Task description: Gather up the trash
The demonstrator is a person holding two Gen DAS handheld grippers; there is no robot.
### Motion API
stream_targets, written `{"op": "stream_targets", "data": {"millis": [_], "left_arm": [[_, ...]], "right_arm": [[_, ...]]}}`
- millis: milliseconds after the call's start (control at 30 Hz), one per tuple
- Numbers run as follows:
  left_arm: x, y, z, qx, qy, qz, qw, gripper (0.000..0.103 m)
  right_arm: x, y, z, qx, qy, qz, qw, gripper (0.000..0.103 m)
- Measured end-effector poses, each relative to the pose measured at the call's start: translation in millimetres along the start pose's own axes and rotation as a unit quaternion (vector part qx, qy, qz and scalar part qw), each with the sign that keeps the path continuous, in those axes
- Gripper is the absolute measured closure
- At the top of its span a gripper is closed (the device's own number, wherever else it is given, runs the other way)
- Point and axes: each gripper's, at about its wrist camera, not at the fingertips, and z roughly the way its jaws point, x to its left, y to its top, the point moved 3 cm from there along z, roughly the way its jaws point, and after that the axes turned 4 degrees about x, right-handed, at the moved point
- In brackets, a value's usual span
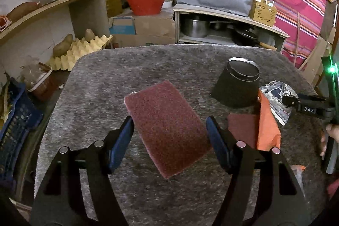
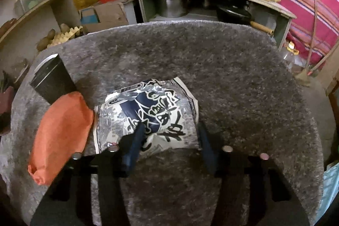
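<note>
Left tongs (image 1: 169,130) stood open astride the scouring pad (image 1: 167,128), right tongs (image 2: 169,137) open over the wrapper (image 2: 148,111); black cup (image 1: 237,84) beyond, contents unseen.

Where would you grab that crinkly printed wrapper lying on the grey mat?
Probably at its near edge. The printed wrapper lies flat and crumpled on the mat, and the right hand-held gripper is open, straddling that edge. Come in low from the near side; the orange bag crowds its left.
</note>
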Motion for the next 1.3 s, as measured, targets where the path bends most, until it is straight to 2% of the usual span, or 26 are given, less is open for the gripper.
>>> {"op": "stream_targets", "data": {"millis": [33,100,267,500,667,833,1033,1300], "left_arm": [[-3,0,-1,0.0,-0.002,0.001,1.0,0.034],[-11,1,-5,-0.005,-0.001,0.007,1.0,0.034],[-33,7,-19,-0.018,-0.008,0.019,0.9996,0.034],[-89,17,-47,-0.046,-0.031,0.045,0.9975,0.034],[-150,14,-63,-0.062,-0.051,0.079,0.9937,0.034],[-218,8,-68,-0.064,-0.088,0.102,0.9889,0.034],[-306,-12,-70,-0.056,-0.146,0.132,0.9789,0.034],[-415,-40,-77,-0.049,-0.212,0.179,0.9593,0.034]], "right_arm": [[0,-1,-2,-0.002,0.003,-0.002,1.0,0.066],[-2,-4,-6,-0.006,0.013,-0.003,1.0,0.08],[-21,-10,-34,-0.034,0.014,0.011,0.999,0.088],[-77,-30,-103,-0.084,-0.018,0.026,0.996,0.088],[-135,-58,-150,-0.109,-0.047,0.05,0.992,0.088],[-198,-94,-186,-0.118,-0.08,0.084,0.986,0.088],[-272,-137,-214,-0.113,-0.124,0.126,0.978,0.088],[-326,-179,-230,-0.104,-0.164,0.154,0.969,0.088]]}}
